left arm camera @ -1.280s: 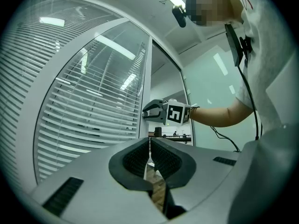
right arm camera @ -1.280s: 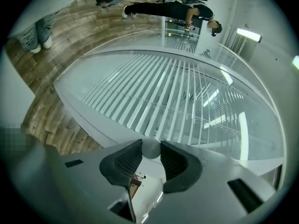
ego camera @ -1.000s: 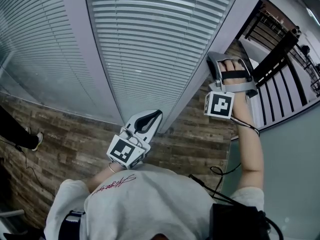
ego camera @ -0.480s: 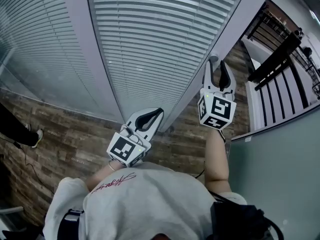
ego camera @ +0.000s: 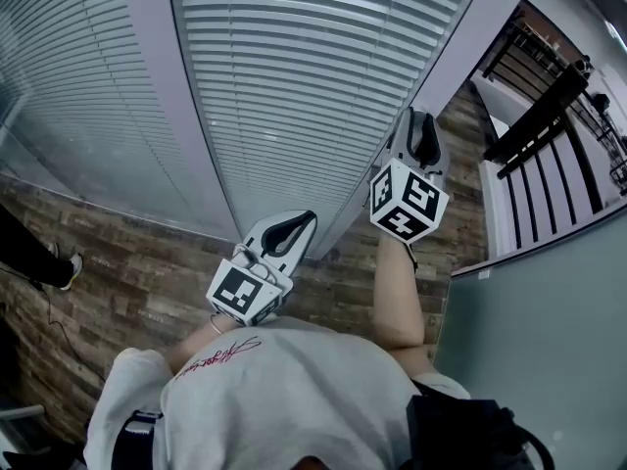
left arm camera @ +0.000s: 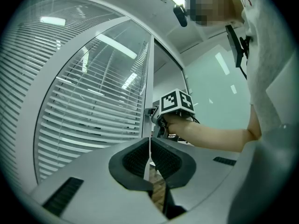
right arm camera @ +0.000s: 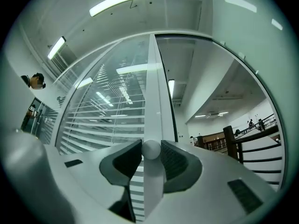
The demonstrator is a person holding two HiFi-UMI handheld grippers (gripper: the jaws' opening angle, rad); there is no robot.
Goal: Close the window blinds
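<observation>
So the right gripper (right arm camera: 151,149) has its jaws on the tilt wand (right arm camera: 153,183). They've just been closing in, and both pads (right arm camera: 127,161) now look pressed against the wand's rounded white tip, with the rod running back between them. That's a fairly wide stance, since the rod itself fills the gap.

Just beyond those fingertips is the pale window post (ego camera: 436,81), and to their left the blinds (ego camera: 294,76) cover the whole pane. You can see lights through the slats (right arm camera: 110,120), so I'd say they aren't tilted shut yet.

The left gripper (left arm camera: 149,154) hangs lower and nearer the person, well apart from the wand. Its jaws are all but together, and only a thin pale sliver shows between them. It could be a cord or just the post behind, I can't tell which.

Handling-wise, I reckon the wand is a light, stiff, smooth plastic rod that wants twisting rather than pulling. It'll probably slip if it's pinched on that round tip, so a hold further up the straight shaft looks safer. The slats look thin and easy to bend, so I'd keep the jaws off them.
</observation>
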